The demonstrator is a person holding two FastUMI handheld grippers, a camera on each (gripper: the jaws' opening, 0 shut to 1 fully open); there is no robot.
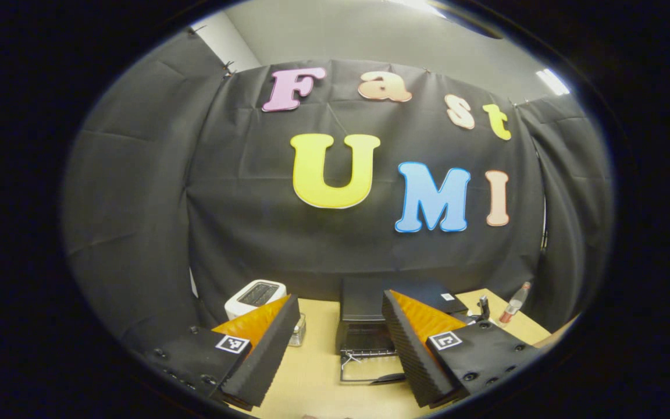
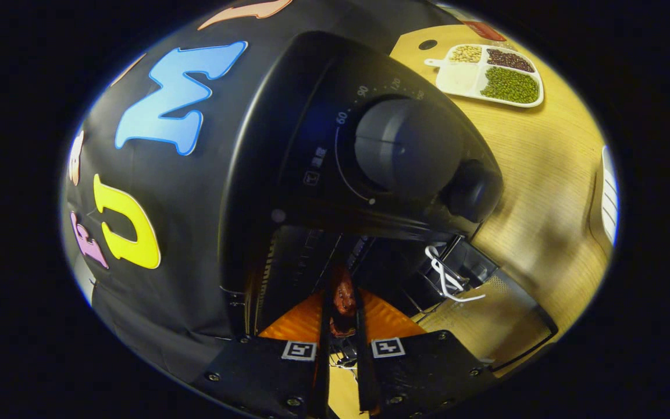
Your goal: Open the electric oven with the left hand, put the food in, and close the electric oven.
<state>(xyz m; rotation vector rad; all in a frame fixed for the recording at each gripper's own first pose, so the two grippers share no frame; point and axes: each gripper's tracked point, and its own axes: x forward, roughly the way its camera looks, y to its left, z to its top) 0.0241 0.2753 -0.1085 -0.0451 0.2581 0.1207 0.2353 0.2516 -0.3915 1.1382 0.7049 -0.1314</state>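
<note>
**Food held at the mouth of the open oven**

In the right gripper view, the right gripper (image 2: 344,326) reached into the dark cavity of the electric oven (image 2: 288,192), its two fingers drawn close together and pinching a small reddish-brown piece of food (image 2: 344,298) between them. The oven's round dial (image 2: 405,145) loomed just above. The glass door (image 2: 486,317) lay dropped open to the right, with a white cord (image 2: 448,279) tied at its handle. A divided tray of beans (image 2: 495,73) sat well apart on the wooden table (image 2: 544,174).

In the left gripper view, the left gripper (image 1: 341,349) hung back from the table, jaws spread wide and holding nothing, looking toward the open oven (image 1: 367,326), with a white toaster (image 1: 255,295) to the left of it and a small bottle (image 1: 515,302) to the right.

The food looked small, light and somewhat soft (likely greasy too), so a gentle pinch across its middle seemed right. The door appeared light and hinged, best taken by its handle or cord.
</note>
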